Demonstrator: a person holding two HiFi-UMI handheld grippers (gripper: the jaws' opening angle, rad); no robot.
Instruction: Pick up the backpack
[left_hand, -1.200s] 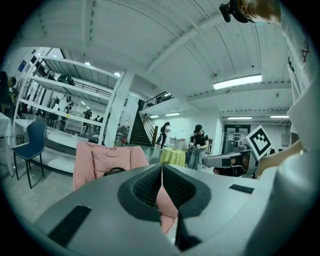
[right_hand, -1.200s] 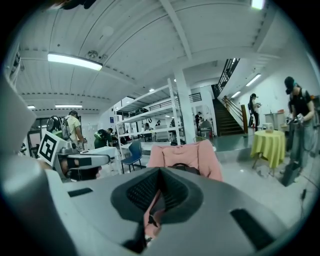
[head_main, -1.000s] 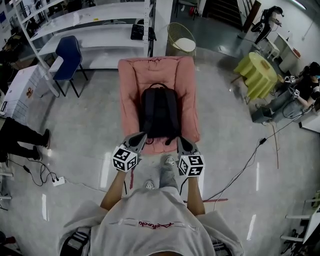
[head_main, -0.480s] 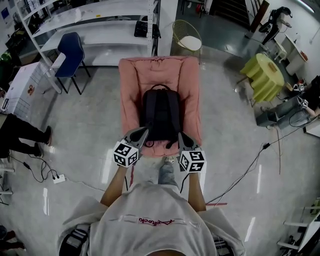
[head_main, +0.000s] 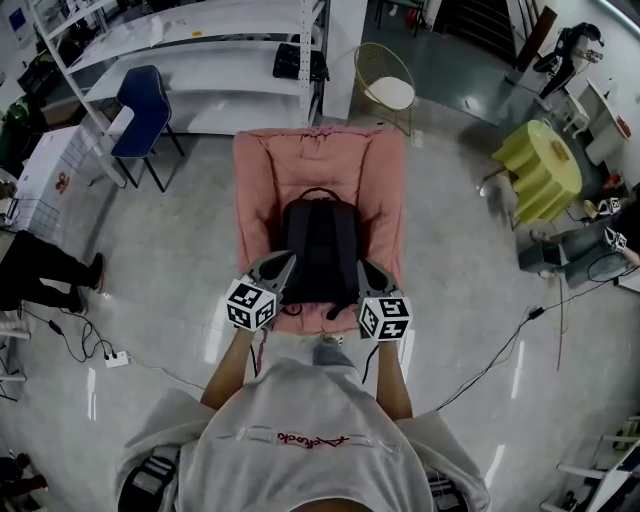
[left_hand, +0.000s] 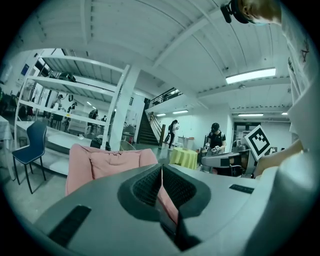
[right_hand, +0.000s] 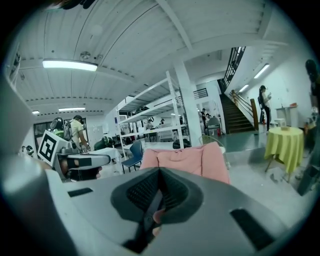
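Observation:
A black backpack (head_main: 320, 245) lies flat, straps up, on a pink cushioned seat (head_main: 262, 165) straight ahead in the head view. My left gripper (head_main: 285, 260) is shut and empty, its tip at the backpack's lower left corner. At the lower right corner my right gripper (head_main: 362, 266) is likewise shut with nothing in it. In the left gripper view the pink seat (left_hand: 107, 162) stands beyond the closed jaws of the left gripper (left_hand: 162, 167). The right gripper view shows the seat (right_hand: 185, 157) past the shut right gripper (right_hand: 160, 171); the backpack is hidden in both gripper views.
A blue chair (head_main: 140, 110) and white shelving (head_main: 190, 60) stand at the back left. A wire chair (head_main: 388, 80) sits behind the seat, a yellow-green table (head_main: 540, 165) at right. Cables (head_main: 500, 340) and a power strip (head_main: 117, 358) lie on the floor. A person's legs (head_main: 45, 265) are at left.
I have walked forward: the seat and backpack are closer, and both shut grippers have moved from the seat's front edge up beside the backpack's lower corners.

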